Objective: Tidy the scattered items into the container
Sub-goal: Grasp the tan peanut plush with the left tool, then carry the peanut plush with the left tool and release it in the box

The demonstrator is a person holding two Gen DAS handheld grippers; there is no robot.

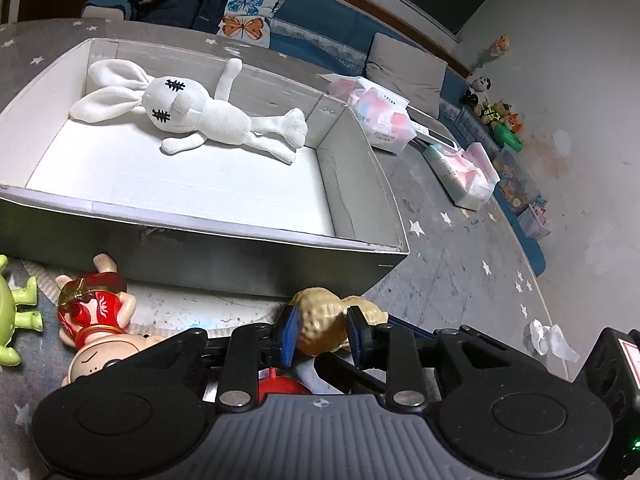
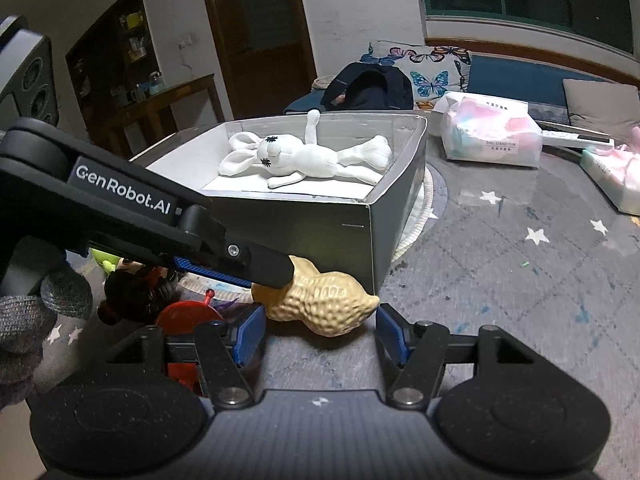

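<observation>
While the left claw (image 1: 319, 330) straddles its waist unpressed and the right claw (image 2: 320, 334) gapes empty, the hard, bumpy peanut (image 1: 332, 320) beside the box (image 1: 248, 264) corner is judged light and best gripped there.

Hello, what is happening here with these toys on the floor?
A person is tidying toys into a grey box with two hand-held grippers. The white rabbit already lies inside. The left hand-held gripper has its fingers on either side of a peanut-shaped toy on the rug beside the box; whether the pads press it is unclear. The right hand-held gripper is open just in front of the peanut. A red-clothed doll and a green figure lie outside.
</observation>
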